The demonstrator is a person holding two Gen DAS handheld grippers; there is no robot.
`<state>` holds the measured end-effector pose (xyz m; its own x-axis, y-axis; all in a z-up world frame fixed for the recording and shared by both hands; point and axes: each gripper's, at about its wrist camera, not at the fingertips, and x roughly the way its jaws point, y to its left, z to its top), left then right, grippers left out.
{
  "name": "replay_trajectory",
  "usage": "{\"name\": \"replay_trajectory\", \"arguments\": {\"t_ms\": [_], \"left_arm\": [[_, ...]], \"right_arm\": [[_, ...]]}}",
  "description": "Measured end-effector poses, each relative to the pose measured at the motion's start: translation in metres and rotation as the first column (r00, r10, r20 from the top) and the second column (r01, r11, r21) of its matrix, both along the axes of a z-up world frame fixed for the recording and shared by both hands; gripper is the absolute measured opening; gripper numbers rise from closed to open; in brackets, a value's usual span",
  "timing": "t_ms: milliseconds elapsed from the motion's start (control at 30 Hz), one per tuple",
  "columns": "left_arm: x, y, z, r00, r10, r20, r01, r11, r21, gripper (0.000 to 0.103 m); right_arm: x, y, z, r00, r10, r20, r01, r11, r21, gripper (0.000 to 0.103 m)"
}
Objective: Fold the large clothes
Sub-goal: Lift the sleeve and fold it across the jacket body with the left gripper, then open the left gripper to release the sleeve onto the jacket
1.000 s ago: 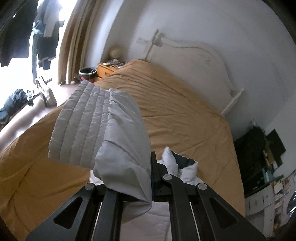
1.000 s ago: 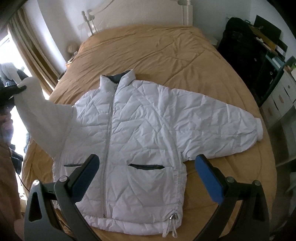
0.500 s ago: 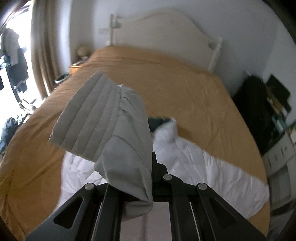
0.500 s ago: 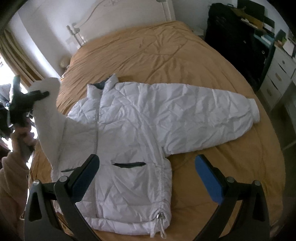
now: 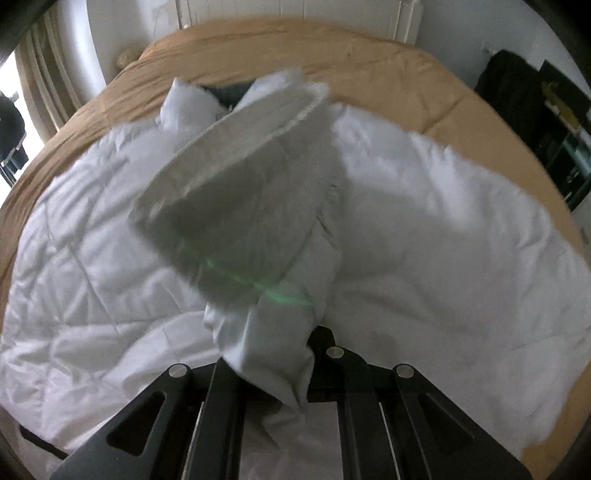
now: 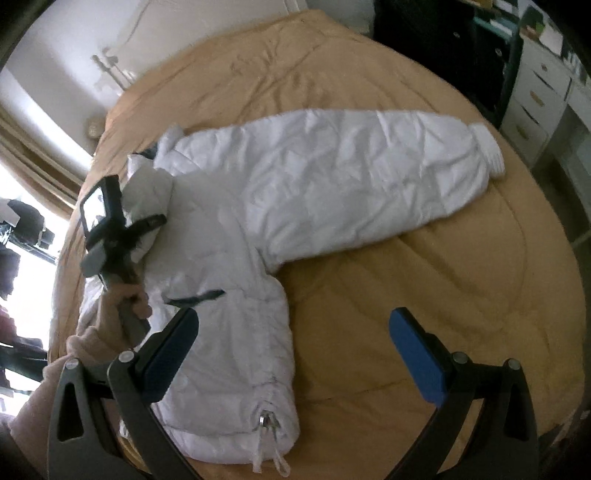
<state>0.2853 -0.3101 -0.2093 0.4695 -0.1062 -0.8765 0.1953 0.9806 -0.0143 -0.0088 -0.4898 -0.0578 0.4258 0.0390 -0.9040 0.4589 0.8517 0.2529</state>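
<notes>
A white quilted jacket [image 6: 325, 192] lies front up on the tan bedspread [image 6: 424, 280]. One sleeve stretches out to the right and ends in a cuff [image 6: 487, 151]. My left gripper [image 5: 291, 354] is shut on the other sleeve [image 5: 243, 206], whose cuff hangs folded over above the jacket's chest near the collar [image 5: 192, 99]. In the right wrist view that left gripper [image 6: 147, 221] hovers over the jacket's left shoulder, gripped by a hand [image 6: 122, 306]. My right gripper [image 6: 293, 317] stands open with nothing between its blue pads [image 6: 413, 350], above the jacket's lower side near the hem [image 6: 258, 439].
A white headboard [image 5: 288, 18] closes the far end of the bed. A dark bag [image 5: 513, 92] and white drawers [image 6: 535, 99] stand along the right side. Curtains [image 6: 33, 155] and a bright window lie to the left.
My left gripper has swung down and across with the sleeve, from high beside the bed to just over the jacket's chest. My right gripper has sunk closer to the jacket, still open.
</notes>
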Motion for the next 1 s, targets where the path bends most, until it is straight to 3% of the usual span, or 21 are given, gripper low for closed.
{"name": "replay_trajectory", "arguments": {"t_ms": [133, 233, 300, 367, 467, 633, 800, 1000], "left_arm": [[0.0, 0.005, -0.004, 1.0, 0.01, 0.009, -0.01, 1.0, -0.001, 0.008], [0.0, 0.004, -0.004, 1.0, -0.01, 0.012, 0.01, 1.0, 0.008, 0.015], [-0.003, -0.003, 0.0, 1.0, -0.027, 0.011, 0.027, 1.0, 0.002, 0.03], [-0.008, -0.008, 0.004, 0.999, -0.039, 0.007, 0.039, 0.999, -0.02, 0.058], [-0.015, -0.018, 0.013, 0.998, -0.07, -0.007, 0.069, 0.995, -0.068, 0.073], [-0.024, -0.027, 0.037, 0.993, -0.115, -0.033, 0.11, 0.986, -0.124, 0.075], [-0.01, 0.0, 0.094, 0.995, -0.099, 0.009, 0.099, 0.975, -0.197, 0.075], [0.028, 0.072, 0.172, 0.988, -0.035, 0.149, 0.054, 0.991, -0.121, 0.077]], "right_arm": [[-0.004, -0.007, -0.012, 1.0, -0.015, -0.009, 0.015, 1.0, 0.016, 0.103], [-0.004, -0.013, -0.016, 1.0, -0.03, 0.005, 0.029, 0.998, 0.048, 0.103], [-0.002, -0.014, -0.018, 0.999, -0.042, 0.007, 0.041, 0.998, 0.057, 0.103], [0.002, -0.013, -0.018, 0.999, -0.041, 0.008, 0.041, 0.997, 0.061, 0.103], [0.007, -0.007, -0.016, 1.0, -0.023, 0.011, 0.022, 0.998, 0.058, 0.103], [0.02, 0.001, -0.008, 1.0, -0.013, 0.022, 0.012, 0.999, 0.038, 0.103], [0.042, 0.018, 0.015, 0.998, 0.034, 0.059, -0.034, 0.999, -0.002, 0.103], [0.085, 0.054, 0.036, 0.987, 0.105, 0.119, -0.102, 0.994, -0.029, 0.103]]}}
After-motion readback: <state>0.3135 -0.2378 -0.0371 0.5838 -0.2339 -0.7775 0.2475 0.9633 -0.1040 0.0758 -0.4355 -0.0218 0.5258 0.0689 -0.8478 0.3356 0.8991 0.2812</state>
